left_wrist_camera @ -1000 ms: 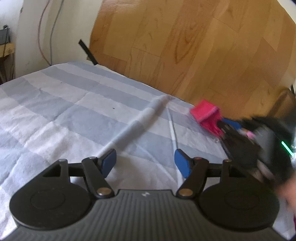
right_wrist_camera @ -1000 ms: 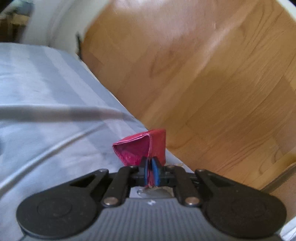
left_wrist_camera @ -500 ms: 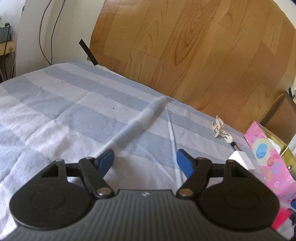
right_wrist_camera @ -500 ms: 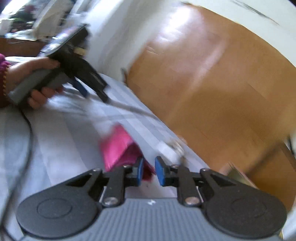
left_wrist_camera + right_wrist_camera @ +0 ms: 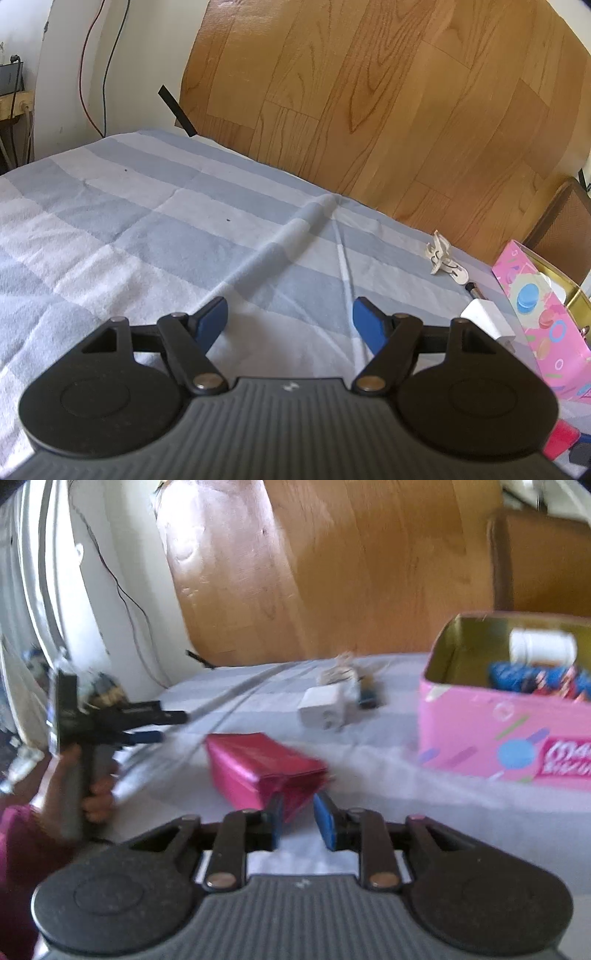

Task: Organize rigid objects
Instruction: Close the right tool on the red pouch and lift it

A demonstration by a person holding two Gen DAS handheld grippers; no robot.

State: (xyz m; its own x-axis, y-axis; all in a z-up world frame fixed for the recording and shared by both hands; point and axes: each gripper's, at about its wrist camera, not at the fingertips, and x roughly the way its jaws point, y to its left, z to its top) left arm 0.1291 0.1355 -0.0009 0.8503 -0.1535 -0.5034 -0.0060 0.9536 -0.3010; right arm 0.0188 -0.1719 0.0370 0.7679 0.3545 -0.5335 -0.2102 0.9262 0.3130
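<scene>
Between the blue pads of your right tool [image 5: 297,821] sits the near end of the red pouch [image 5: 258,764], which lies on the striped cloth [image 5: 369,775]; the jaws stand a little apart, and the blur keeps you from telling whether either pad touches it. Right of the pouch stands the pink tin [image 5: 498,734], lid off, with a white bottle [image 5: 541,646] and blue packets inside. Behind the pouch lies a white charger [image 5: 323,707], with a pale clip [image 5: 341,672] just beyond it. Your left tool [image 5: 290,319] hangs wide open over bare cloth [image 5: 147,229], holding nothing. From its view the charger [image 5: 484,317] and clip [image 5: 441,254] lie off to the right, near the tin [image 5: 543,317], and a sliver of the pouch [image 5: 561,439] shows at the lower right edge. Your left hand [image 5: 77,786] grips its handle at the far left.
</scene>
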